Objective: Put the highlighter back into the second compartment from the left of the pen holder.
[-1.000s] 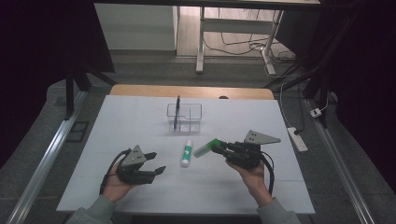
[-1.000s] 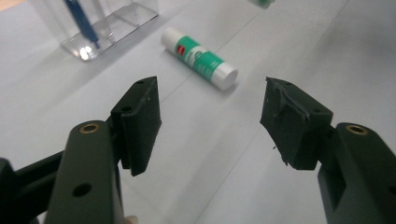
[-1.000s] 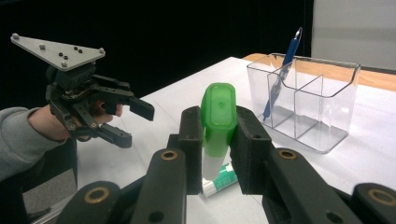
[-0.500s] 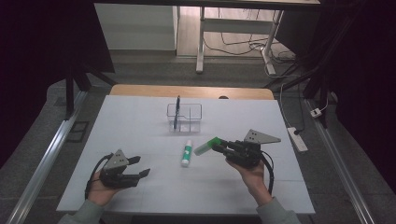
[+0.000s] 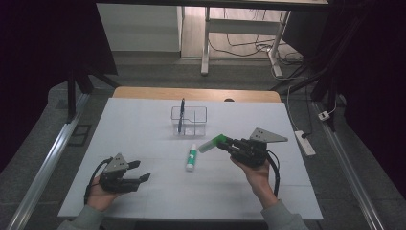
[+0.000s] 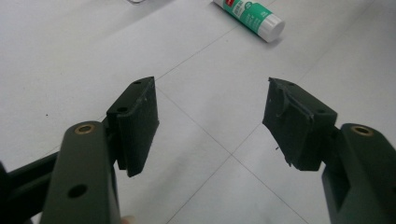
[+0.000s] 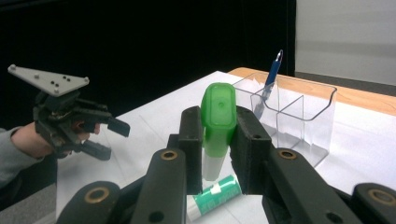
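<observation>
Right gripper (image 5: 225, 143) is clamped on a green-capped marker (image 5: 213, 143), held up off the white table (image 5: 297, 191). A glue stick (image 5: 192, 158) lies just below it. Behind stands a clear organizer (image 5: 189, 120) with a blue pen (image 5: 181, 114). Left gripper (image 5: 139, 171) has just been opening, nothing between its jaws.

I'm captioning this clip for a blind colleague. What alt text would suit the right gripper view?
The right gripper holds a green-capped stick upright between its black jaws, above a glue stick lying on the white table. Beyond it stands a clear organizer with a blue pen in it; at left, a hand holds the left gripper, jaws open.
</observation>
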